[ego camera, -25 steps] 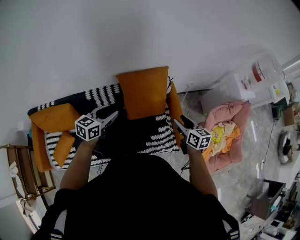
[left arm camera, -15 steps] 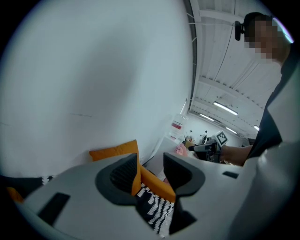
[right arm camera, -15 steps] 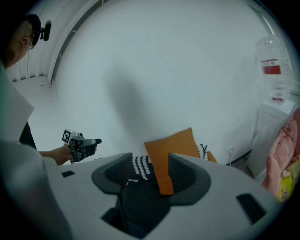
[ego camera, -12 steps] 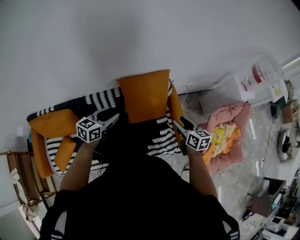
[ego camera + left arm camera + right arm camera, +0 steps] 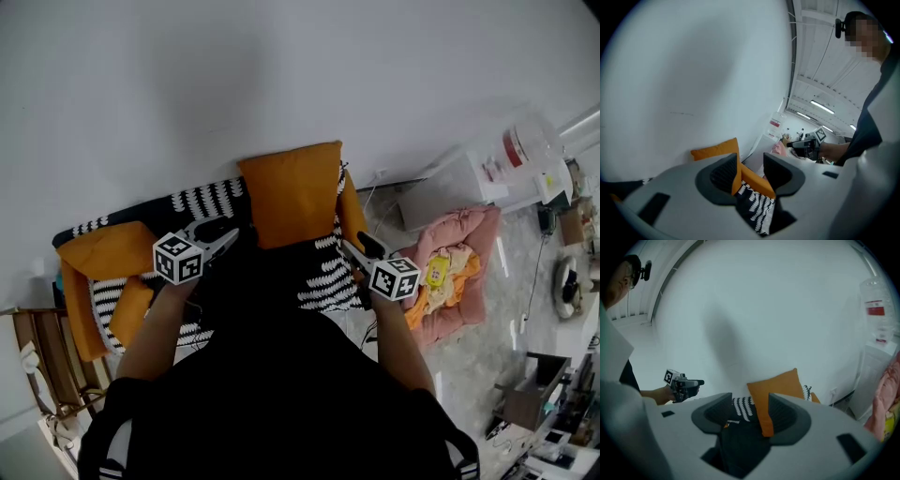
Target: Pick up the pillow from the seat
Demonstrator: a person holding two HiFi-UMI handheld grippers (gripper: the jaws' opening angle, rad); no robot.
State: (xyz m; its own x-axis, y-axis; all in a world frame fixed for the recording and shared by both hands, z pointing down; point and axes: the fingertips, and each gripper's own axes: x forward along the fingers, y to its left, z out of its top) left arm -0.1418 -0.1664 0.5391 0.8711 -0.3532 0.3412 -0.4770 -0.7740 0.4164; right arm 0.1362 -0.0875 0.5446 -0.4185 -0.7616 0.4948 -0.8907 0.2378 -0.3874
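An orange pillow (image 5: 291, 192) stands upright against the white wall on a seat with a black-and-white patterned cover (image 5: 328, 277). My left gripper (image 5: 223, 240) hovers just left of the pillow's lower corner, open and empty. My right gripper (image 5: 354, 251) hangs by the pillow's lower right side near the orange armrest (image 5: 349, 211), also open with nothing between its fingers. The left gripper view shows the pillow (image 5: 717, 151) beyond the gripper (image 5: 751, 169). In the right gripper view the pillow (image 5: 780, 389) lies ahead of the gripper (image 5: 751, 414), apart from it.
Two more orange cushions (image 5: 105, 248) lie at the seat's left end. A wooden rack (image 5: 47, 361) stands further left. Right of the seat sit a pink pet bed (image 5: 464, 248) and a water dispenser (image 5: 511, 159). The wall is close behind the seat.
Both grippers have barely shifted. The right one has crept slightly left toward the pillow's lower right side.
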